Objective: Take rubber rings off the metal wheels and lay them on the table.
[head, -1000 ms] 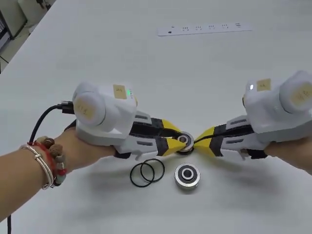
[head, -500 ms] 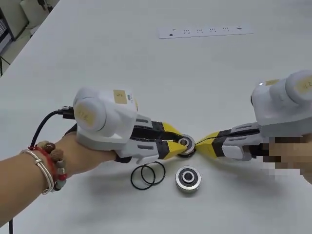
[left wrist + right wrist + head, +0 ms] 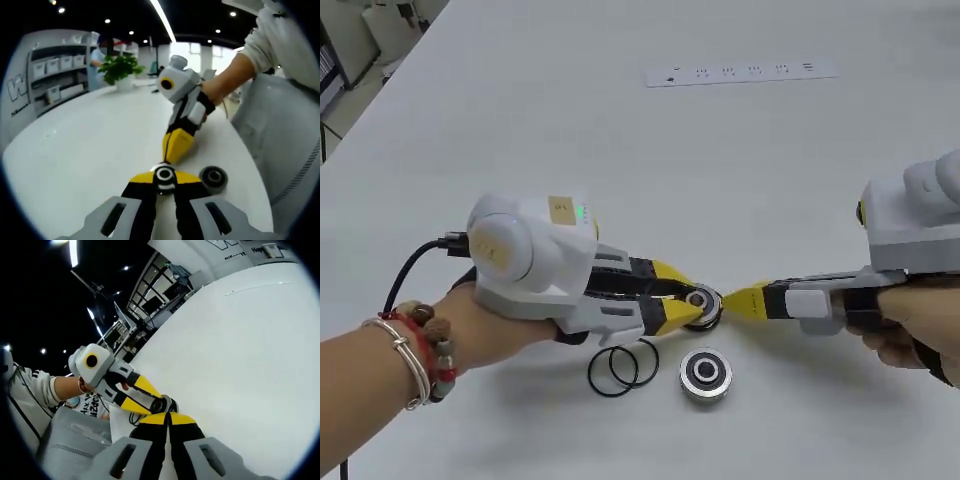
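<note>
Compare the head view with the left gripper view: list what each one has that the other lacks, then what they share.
Head view's own: two loose black rubber rings on the table, and a white power strip. Left gripper view's own: a potted plant and shelves. Shared: the left gripper shut on a metal wheel, the right gripper with its tip at that wheel, and a second wheel lying beside.

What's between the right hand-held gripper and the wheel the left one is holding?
Nothing visible. The closed tips of the right hand-held gripper sit at the metal wheel clamped in the left hand-held gripper. Two rubber rings and a second wheel lie off that line.
</note>
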A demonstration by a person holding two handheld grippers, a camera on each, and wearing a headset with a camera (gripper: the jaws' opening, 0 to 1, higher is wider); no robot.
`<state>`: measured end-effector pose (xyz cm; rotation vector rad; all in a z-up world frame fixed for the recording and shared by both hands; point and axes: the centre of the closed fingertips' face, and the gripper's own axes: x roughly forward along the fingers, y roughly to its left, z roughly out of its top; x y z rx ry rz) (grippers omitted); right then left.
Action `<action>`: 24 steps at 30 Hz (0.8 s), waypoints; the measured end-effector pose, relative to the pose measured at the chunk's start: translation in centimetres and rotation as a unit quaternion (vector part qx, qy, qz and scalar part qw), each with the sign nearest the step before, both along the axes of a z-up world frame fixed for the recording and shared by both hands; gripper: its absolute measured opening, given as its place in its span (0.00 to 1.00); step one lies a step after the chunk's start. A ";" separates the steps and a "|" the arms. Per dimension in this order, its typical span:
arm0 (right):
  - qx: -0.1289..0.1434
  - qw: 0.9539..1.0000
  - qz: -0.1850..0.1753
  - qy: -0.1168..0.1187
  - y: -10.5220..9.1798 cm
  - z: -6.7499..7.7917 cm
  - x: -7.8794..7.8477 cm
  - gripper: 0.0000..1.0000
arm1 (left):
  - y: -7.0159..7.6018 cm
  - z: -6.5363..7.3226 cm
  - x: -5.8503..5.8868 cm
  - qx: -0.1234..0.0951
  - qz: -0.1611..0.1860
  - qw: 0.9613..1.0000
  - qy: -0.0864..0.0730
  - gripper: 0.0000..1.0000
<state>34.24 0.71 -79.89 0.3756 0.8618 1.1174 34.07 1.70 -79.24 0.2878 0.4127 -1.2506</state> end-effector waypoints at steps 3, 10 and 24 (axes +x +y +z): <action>0.002 1.000 0.000 0.003 0.1 0.1 0.0 0.00 | 0.0 0.0 0.0 0.000 0.000 1.000 0.000 0.13; 0.000 1.000 0.006 0.000 0.2 0.4 -0.1 0.00 | -0.1 0.0 -0.1 0.008 -0.003 1.000 -0.007 0.13; 0.001 1.000 0.011 -0.004 0.6 0.7 -0.2 0.00 | 0.0 -0.1 0.0 0.011 0.000 1.000 -0.009 0.13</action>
